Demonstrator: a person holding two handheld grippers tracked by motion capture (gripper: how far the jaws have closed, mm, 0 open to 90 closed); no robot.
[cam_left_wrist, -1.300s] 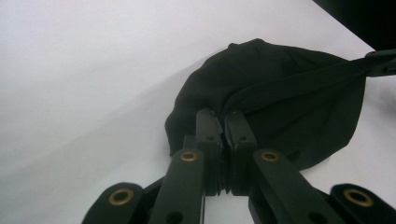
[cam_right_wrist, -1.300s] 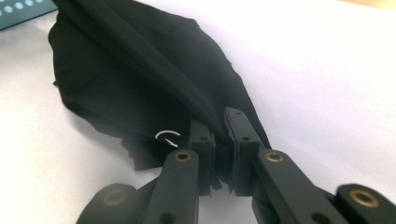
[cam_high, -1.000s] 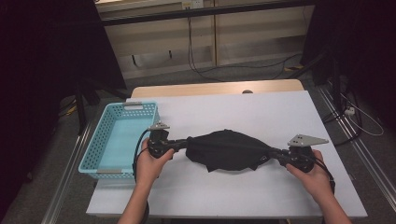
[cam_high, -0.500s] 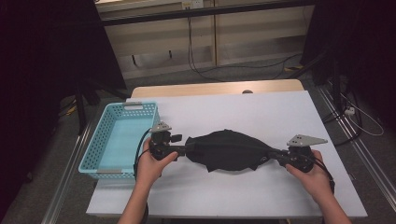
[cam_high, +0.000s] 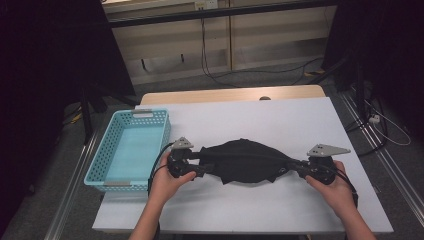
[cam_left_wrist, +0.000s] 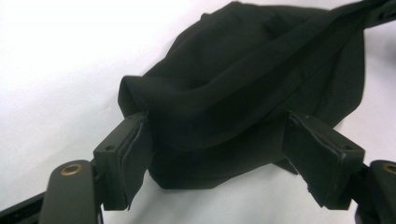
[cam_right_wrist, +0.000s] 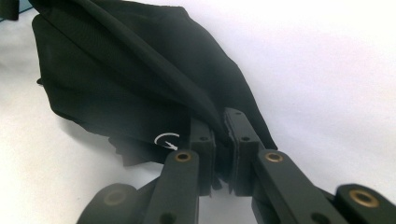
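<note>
Left gripper (cam_high: 200, 162), lower centre-left of the high view: jaws spread wide, and they have just been opening. In the left gripper view (cam_left_wrist: 217, 135) the two pads stand well apart at lower left and lower right of frame; the near end of the black cloth (cam_left_wrist: 243, 88) lies between them. The left pad touches the fabric's folded edge, but nothing is clamped.

Right gripper (cam_high: 295, 169), lower right of the high view: jaws pressed together on the opposite end of the cloth. In the right gripper view (cam_right_wrist: 219, 140) a gathered ridge of fabric runs straight into the narrow slot between the pads, pinched there.

Black cloth (cam_high: 245, 161): lies on the white table (cam_high: 280, 120), in the lower middle of the high view, spanning the gap between the two grippers. Long axis runs left to right across the frame. Widest and slightly humped in the middle, tapering to a narrow point at the right gripper; left end blunter, sitting loose between the open jaws. A raised fold runs along its length. In the right gripper view (cam_right_wrist: 116, 79) the fabric fans out toward the upper left of frame.

A hand (cam_high: 167, 182) holds the left gripper from below; another hand (cam_high: 336, 189) holds the right.

Light blue perforated basket (cam_high: 150, 116): on the table's left edge, just beside the left gripper, apart from the cloth.
</note>
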